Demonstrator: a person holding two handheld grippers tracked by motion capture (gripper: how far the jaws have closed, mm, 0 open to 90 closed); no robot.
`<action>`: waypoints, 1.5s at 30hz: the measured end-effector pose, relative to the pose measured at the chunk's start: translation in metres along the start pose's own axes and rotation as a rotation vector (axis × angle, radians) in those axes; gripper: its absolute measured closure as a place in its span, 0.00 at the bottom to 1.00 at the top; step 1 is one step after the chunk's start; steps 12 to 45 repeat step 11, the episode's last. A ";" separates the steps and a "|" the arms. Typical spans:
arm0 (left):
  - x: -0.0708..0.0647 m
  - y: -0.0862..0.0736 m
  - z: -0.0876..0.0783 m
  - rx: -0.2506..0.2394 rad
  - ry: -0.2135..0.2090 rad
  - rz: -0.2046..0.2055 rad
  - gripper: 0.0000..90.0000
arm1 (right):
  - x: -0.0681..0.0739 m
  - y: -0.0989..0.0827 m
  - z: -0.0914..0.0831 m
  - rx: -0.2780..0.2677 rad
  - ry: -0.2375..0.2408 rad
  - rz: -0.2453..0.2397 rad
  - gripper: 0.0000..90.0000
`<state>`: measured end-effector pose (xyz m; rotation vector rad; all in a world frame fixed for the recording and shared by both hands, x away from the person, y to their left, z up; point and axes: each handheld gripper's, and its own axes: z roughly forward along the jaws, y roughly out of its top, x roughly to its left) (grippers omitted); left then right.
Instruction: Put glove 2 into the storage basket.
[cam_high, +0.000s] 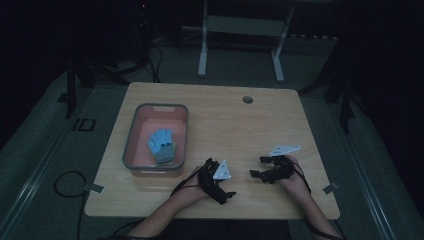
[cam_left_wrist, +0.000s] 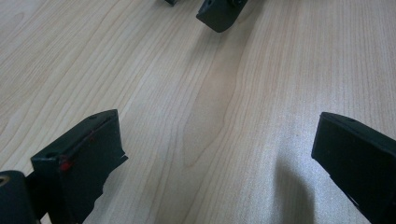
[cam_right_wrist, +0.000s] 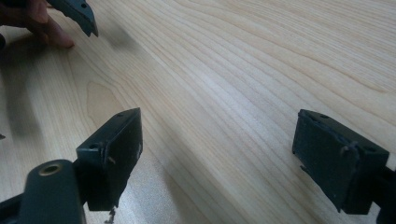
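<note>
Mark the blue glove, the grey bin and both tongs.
blue glove (cam_high: 162, 143): high view, on its palm.
grey bin (cam_high: 131, 131): high view, on its left rim.
left tongs (cam_left_wrist: 219, 161): left gripper view, midway between the open jaws.
right tongs (cam_right_wrist: 217, 154): right gripper view, midway between the open jaws.

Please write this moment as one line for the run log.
left gripper: open, empty, low over table | right gripper: open, empty | blue glove: inside pink bin, untouched

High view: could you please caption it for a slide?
Both open grippers, left and right, rest on table; glove in bin.
</note>
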<state>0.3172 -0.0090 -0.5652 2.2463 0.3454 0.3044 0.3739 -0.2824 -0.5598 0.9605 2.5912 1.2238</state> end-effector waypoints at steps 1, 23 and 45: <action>0.000 0.000 0.000 0.001 0.000 0.000 0.02 | 0.000 0.000 0.000 0.002 -0.002 -0.001 0.18; 0.000 -0.001 0.000 0.005 -0.002 0.005 0.02 | -0.001 -0.001 0.001 0.003 -0.006 -0.003 0.18; 0.000 -0.001 0.000 0.005 -0.002 0.005 0.02 | -0.001 -0.001 0.001 0.003 -0.006 -0.003 0.18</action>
